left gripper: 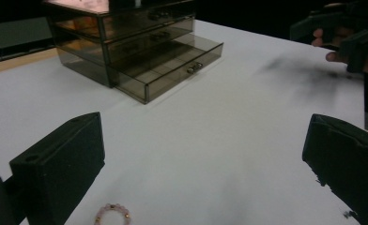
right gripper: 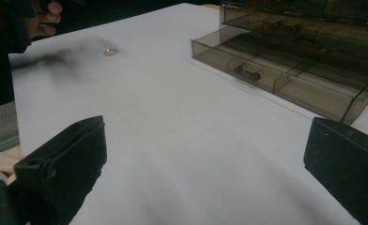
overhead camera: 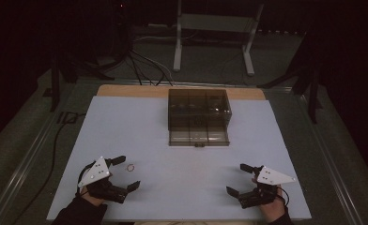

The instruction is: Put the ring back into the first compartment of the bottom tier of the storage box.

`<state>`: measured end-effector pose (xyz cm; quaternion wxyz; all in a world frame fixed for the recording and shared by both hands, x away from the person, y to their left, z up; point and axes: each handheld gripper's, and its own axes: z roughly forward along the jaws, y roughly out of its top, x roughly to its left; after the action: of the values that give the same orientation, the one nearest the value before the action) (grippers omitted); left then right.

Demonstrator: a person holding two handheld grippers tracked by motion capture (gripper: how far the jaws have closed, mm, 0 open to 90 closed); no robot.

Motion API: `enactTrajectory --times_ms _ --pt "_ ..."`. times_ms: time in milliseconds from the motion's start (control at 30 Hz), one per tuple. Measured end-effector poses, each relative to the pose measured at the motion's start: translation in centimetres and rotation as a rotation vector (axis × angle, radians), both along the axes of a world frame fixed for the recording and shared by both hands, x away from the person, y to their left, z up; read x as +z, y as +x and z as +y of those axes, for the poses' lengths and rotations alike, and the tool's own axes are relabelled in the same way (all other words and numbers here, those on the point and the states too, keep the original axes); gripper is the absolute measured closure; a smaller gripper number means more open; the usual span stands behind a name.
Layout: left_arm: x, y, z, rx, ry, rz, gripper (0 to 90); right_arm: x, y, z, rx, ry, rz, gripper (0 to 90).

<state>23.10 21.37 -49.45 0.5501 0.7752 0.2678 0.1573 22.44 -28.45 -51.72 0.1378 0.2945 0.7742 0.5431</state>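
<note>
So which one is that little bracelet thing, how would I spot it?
Start at the smoky see-through drawer box at the far middle of the white table, then look to the near left corner. Beside the left gripper lies a small ring of pinkish beads, the only loose small item there.

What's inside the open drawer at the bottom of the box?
The pulled-out bottom drawer looks empty: its see-through dividers show bare compartments. Its back part, tucked under the box, is too dark to tell.

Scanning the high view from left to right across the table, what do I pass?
Left hand-held gripper → beaded bracelet → smoky drawer box, bottom drawer pulled out → right hand-held gripper.
</note>
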Motion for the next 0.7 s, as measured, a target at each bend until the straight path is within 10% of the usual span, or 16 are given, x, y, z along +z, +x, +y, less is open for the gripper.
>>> enactTrajectory --times_ms 700 --pt "0.5 1.6 1.6 0.178 0.018 -0.001 0.7 0.0 -0.2 -0.1 -0.009 0.005 0.001 0.0"
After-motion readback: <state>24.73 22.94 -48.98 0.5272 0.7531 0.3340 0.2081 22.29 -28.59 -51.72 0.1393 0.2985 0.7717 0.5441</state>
